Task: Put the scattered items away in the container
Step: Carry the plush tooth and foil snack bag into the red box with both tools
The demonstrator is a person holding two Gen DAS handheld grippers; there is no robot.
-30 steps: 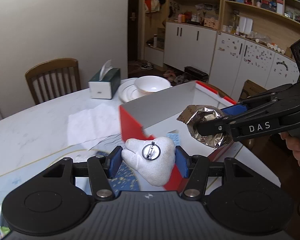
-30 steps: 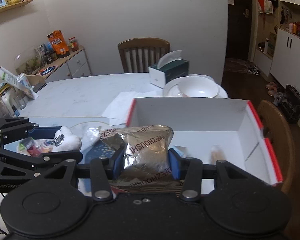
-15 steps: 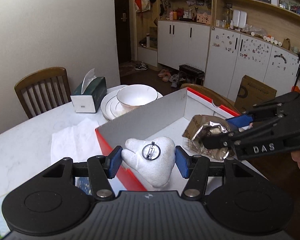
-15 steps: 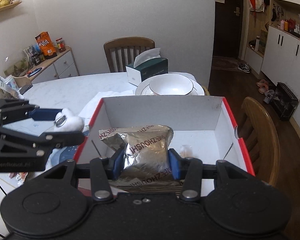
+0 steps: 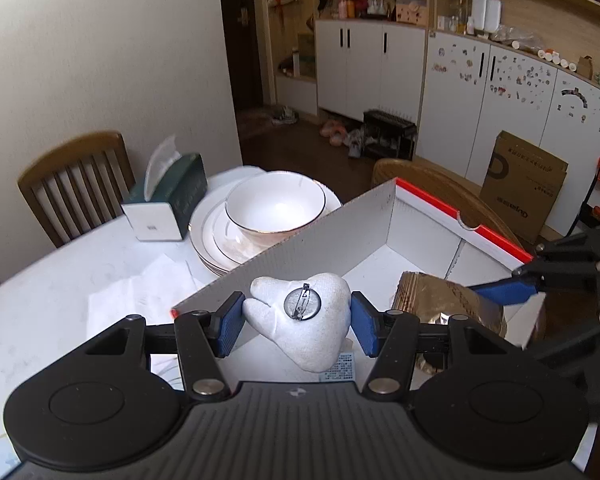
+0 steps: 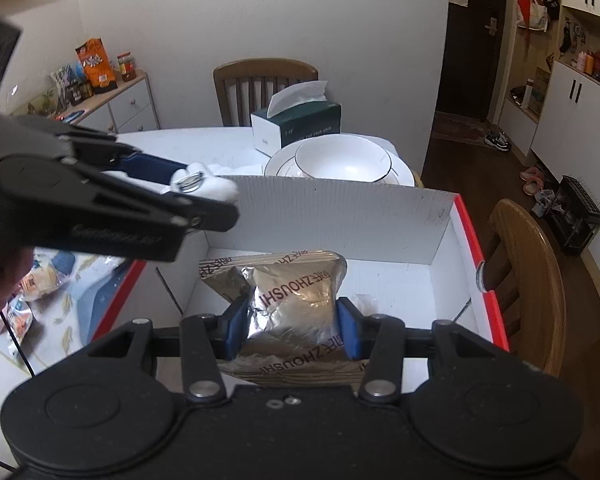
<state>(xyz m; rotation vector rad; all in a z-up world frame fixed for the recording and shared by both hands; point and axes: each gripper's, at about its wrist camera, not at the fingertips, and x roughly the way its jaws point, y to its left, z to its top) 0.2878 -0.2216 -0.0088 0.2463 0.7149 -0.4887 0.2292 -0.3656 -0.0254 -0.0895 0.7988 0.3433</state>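
Left wrist view: left tongs [image 5: 297, 322] clenched on white plush brooch [image 5: 302, 318], poised above near wall of red-rimmed box [image 5: 428, 200]. Right tongs [image 6: 291, 326] clamped on foil snack packet [image 6: 296, 292], low inside box. Risks: early release, plush catching the wall, tumbling onto counter [image 5: 60, 300]; tongs colliding in crowded box.
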